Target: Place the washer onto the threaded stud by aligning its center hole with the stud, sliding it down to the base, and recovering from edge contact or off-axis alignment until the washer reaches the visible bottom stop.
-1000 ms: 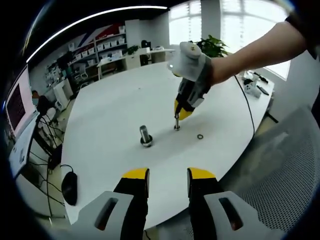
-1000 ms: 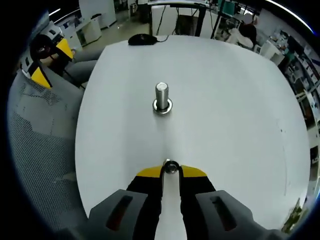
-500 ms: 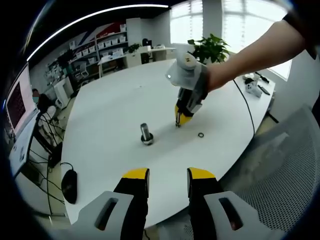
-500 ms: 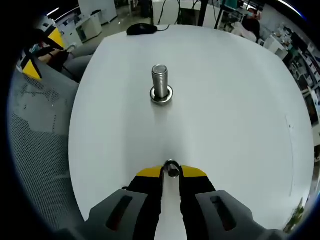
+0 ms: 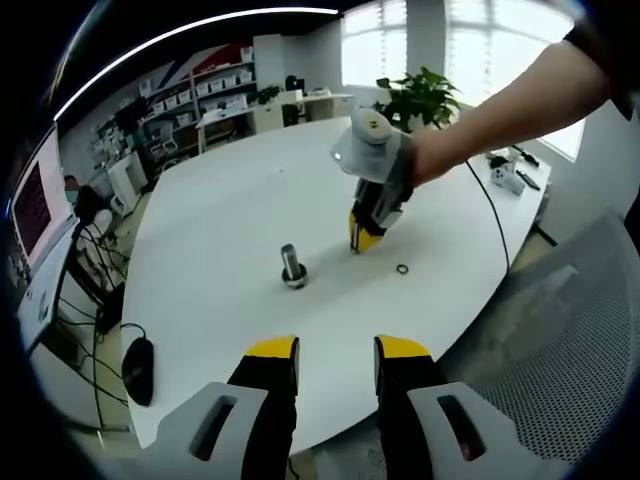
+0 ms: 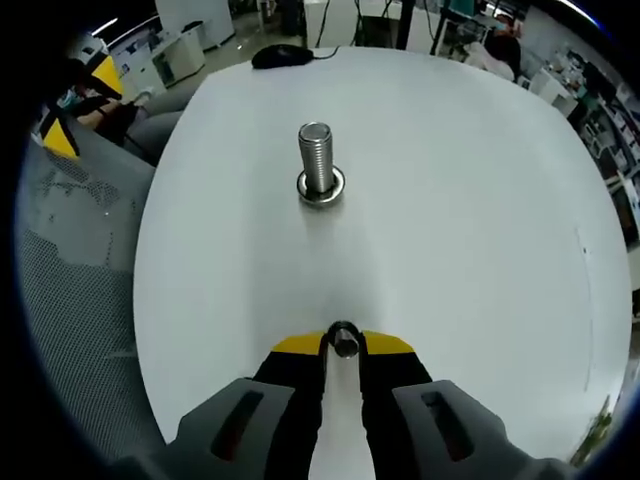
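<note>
Right gripper [image 6: 342, 341]: jaws are drawn nearly together, pinching a small steel washer [image 6: 343, 340] on edge at the yellow tips. It is also seen from the left gripper view [image 5: 354, 243], held above the white table [image 5: 220, 220] and apart from the stud.

Threaded stud [image 6: 316, 160]: stands upright on the table on a wider ring-shaped base [image 6: 321, 188], well ahead of the held washer in the right gripper view. In the left gripper view the stud [image 5: 291, 263] sits between the two grippers.

Left gripper [image 5: 337, 352]: jaws are parted with nothing between them, held low at the near table edge.

A second small ring [image 5: 401, 269] lies flat on the table beside the right gripper; its kind cannot be told. A computer mouse [image 5: 139, 373] rests near the table's edge.

Handling, as judged: the washer is light, rigid, thin and likely slick, so a rim pinch could let it pivot or slip. A hold across the outer edge, leaving the hole clear, seems best. Threads may catch a tilted washer.
</note>
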